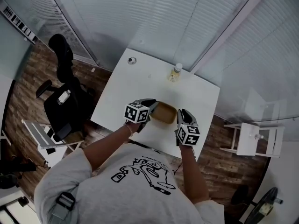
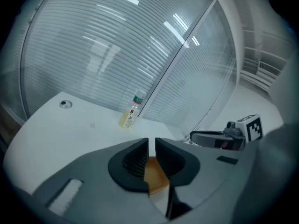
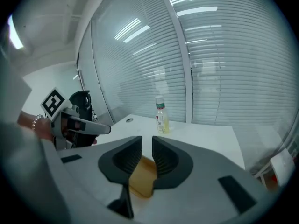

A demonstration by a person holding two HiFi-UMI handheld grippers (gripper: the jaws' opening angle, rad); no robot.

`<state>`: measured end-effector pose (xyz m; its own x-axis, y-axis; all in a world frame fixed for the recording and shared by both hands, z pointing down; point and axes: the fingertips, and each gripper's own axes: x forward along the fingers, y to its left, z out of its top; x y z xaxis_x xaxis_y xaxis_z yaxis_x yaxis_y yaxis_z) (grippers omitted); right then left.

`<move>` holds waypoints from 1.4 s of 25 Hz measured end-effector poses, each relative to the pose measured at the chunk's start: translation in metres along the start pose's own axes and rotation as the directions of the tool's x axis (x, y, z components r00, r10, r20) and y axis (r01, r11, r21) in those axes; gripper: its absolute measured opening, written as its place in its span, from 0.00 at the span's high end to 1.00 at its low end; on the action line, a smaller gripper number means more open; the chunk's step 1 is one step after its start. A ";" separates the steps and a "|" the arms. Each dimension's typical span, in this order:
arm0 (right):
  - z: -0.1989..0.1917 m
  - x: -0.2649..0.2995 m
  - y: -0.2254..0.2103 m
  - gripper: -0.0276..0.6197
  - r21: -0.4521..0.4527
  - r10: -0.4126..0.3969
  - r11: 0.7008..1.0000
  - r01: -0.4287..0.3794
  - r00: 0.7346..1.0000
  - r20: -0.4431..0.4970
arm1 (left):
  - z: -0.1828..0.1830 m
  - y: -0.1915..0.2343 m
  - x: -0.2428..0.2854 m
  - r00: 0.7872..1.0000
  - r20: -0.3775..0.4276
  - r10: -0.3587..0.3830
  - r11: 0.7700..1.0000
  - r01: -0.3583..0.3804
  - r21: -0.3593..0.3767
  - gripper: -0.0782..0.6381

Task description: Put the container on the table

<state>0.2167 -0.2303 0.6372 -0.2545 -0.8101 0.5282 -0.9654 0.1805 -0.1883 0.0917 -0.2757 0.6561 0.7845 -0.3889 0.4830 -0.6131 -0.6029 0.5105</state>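
A shallow brown container (image 1: 164,112) hangs between my two grippers over the near part of the white table (image 1: 140,83). My left gripper (image 1: 153,108) is shut on its left rim; in the left gripper view the brown rim (image 2: 154,174) sits pinched in the narrow gap of the left gripper (image 2: 152,146). My right gripper (image 1: 180,115) is shut on the opposite rim. In the right gripper view the brown edge (image 3: 142,178) shows between the nearly closed jaws of the right gripper (image 3: 147,146). Most of the container is hidden behind the jaws in both gripper views.
A small bottle of yellowish drink (image 1: 175,72) stands near the table's far edge, and a small round object (image 1: 131,60) lies at the far left corner. A black office chair (image 1: 65,101) is left of the table, a white stool (image 1: 252,139) right. Blinds cover the glass walls behind.
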 end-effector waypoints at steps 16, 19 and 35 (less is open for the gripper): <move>0.157 -0.125 0.071 0.88 -0.141 0.110 0.988 -0.070 0.949 0.297 | 0.130 -0.131 -0.105 0.937 0.277 -0.215 0.955 0.142 0.260 0.87; 0.180 -0.147 0.088 0.88 -0.168 0.134 0.982 -0.082 0.934 0.331 | 0.145 -0.153 -0.123 0.918 0.309 -0.249 0.944 0.159 0.291 0.88; 0.226 -0.199 0.108 0.88 -0.219 0.115 0.975 -0.020 0.895 0.430 | 0.185 -0.196 -0.182 0.874 0.410 -0.260 0.915 0.086 0.395 0.88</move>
<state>0.1760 -0.1757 0.3241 -0.3145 -0.9445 0.0948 -0.9491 0.3148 -0.0127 0.0860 -0.2156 0.3366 0.8831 -0.4691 -0.0017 -0.4564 -0.8601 0.2277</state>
